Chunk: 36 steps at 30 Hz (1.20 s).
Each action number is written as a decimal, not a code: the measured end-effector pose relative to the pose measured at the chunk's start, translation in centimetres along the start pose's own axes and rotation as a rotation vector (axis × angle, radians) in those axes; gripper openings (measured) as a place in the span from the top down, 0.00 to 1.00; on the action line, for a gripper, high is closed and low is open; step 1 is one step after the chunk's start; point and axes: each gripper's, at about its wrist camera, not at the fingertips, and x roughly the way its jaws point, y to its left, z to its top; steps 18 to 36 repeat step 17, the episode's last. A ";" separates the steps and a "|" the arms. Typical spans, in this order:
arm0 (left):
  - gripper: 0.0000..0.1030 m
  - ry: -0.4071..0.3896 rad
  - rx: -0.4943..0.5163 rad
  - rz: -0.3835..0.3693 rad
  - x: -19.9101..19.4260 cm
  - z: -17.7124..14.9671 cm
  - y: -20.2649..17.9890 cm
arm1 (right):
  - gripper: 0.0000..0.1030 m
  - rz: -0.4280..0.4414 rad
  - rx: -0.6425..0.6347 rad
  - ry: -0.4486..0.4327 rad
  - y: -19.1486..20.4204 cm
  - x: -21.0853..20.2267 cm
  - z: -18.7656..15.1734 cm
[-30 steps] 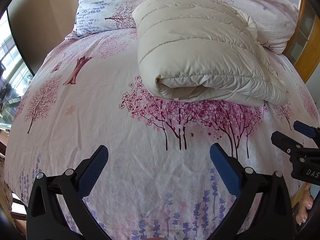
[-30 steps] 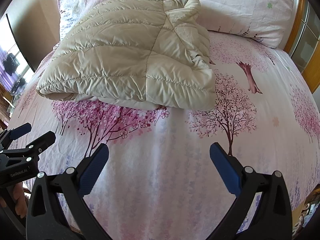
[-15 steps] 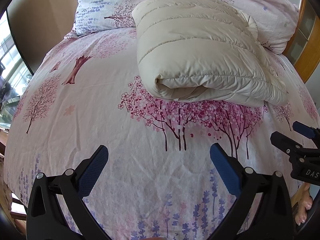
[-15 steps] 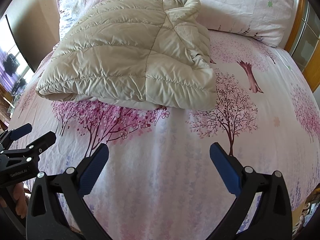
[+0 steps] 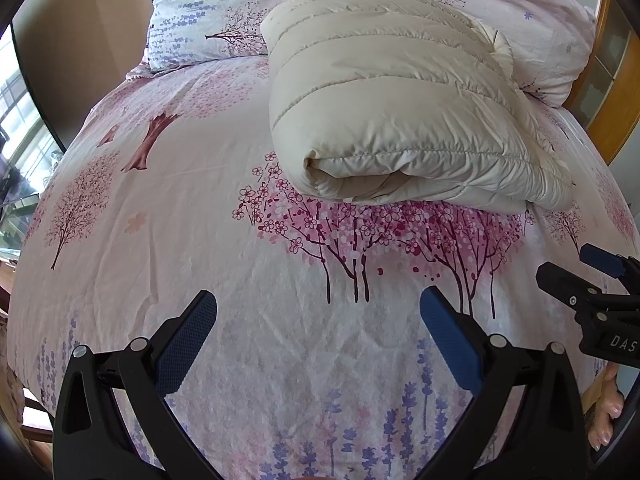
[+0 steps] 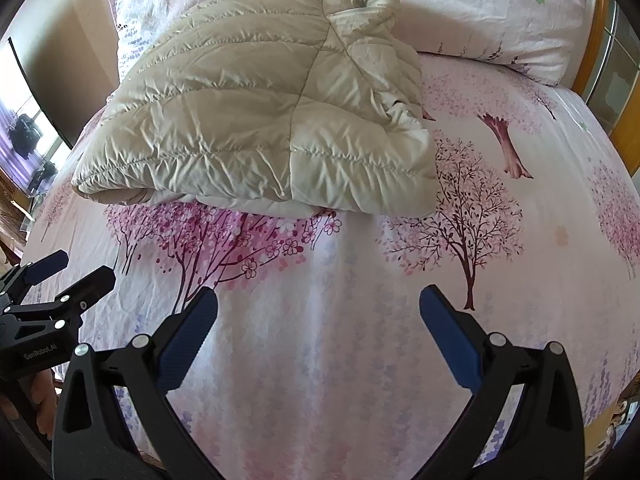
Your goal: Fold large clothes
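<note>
A cream quilted down jacket (image 5: 400,108) lies folded into a thick bundle on the bed, its rolled edge facing me; it also shows in the right wrist view (image 6: 264,120). My left gripper (image 5: 318,328) is open and empty, hovering over the sheet well short of the jacket. My right gripper (image 6: 318,328) is open and empty too, at the same distance. The right gripper shows at the right edge of the left wrist view (image 5: 588,280), and the left gripper shows at the left edge of the right wrist view (image 6: 56,280).
The bed sheet (image 5: 180,240) is pink and white with a tree print. Two matching pillows (image 5: 200,12) (image 6: 480,12) lie behind the jacket at the headboard. A wooden bed frame (image 5: 616,92) rises on the right. A window (image 6: 24,136) is on the left.
Almost nothing has changed. Both grippers stay open and hover in place; the view has shifted only very slightly.
</note>
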 end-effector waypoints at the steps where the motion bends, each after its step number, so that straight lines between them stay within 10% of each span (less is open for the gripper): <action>1: 0.01 0.000 0.001 0.001 0.0 0.0 0.0 | 0.02 0.001 0.001 0.002 0.1 0.0 -0.1; 36: 0.01 0.006 -0.005 0.000 0.3 0.2 0.2 | 0.02 0.008 -0.001 0.008 0.3 0.3 -0.2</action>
